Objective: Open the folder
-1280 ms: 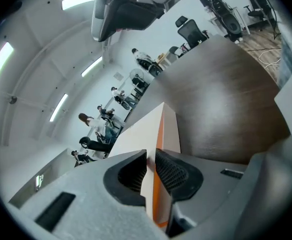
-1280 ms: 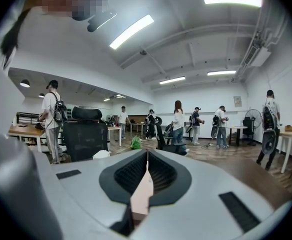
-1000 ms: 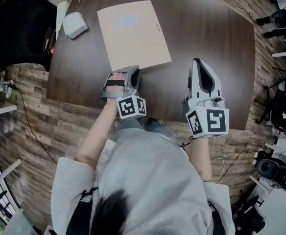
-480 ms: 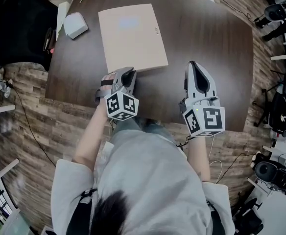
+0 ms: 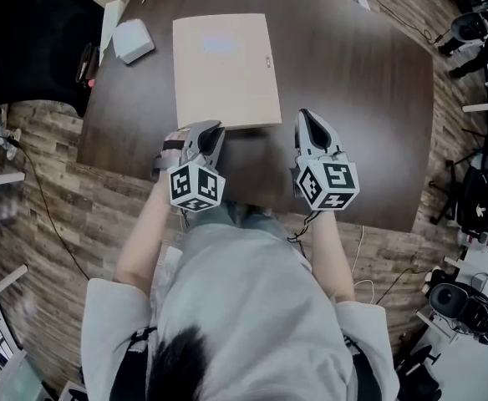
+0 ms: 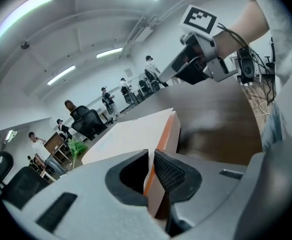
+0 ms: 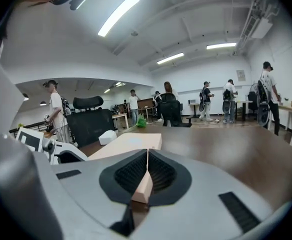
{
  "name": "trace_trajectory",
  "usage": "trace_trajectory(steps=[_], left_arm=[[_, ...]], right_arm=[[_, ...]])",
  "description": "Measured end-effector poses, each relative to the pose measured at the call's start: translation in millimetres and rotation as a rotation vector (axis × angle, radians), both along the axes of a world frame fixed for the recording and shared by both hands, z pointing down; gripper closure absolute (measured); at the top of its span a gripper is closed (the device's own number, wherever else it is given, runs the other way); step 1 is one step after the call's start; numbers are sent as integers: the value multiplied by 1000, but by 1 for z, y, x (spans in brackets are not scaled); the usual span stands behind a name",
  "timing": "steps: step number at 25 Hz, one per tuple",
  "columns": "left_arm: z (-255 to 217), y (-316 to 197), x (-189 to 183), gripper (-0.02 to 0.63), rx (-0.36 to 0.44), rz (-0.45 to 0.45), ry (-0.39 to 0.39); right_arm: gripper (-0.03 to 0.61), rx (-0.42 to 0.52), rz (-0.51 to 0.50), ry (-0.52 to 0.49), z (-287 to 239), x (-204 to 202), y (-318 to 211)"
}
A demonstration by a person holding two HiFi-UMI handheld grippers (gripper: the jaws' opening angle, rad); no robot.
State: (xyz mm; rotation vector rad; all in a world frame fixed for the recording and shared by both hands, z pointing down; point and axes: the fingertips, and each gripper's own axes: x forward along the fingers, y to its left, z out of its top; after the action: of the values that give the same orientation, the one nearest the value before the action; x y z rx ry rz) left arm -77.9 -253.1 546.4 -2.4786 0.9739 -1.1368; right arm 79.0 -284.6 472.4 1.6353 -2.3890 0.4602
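As our left jaws, just closing, pinch the folder point(image 5: 226, 69) edge between them, we should lift only its cover, slowly; our right jaws are shut, just beside it.

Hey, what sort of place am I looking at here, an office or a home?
Most likely an open-plan office or lab: a large dark wooden table, black office chairs, long ceiling strip lights, and several people standing about in the background.
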Motion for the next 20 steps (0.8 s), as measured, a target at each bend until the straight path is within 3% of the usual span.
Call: trace_trajectory(steps=[9,12,20], left_arm=[[2,4,-4,577,17,43,-38],[3,5,-5,577,18,53,-39],[-9,3,-7,577,12,-11,76]], right_arm=[[566,-176,-115,6,81,-23,-13],[566,-205,-154,54,92,-27,-13],[566,-208,-189,145,95,-30,-12]])
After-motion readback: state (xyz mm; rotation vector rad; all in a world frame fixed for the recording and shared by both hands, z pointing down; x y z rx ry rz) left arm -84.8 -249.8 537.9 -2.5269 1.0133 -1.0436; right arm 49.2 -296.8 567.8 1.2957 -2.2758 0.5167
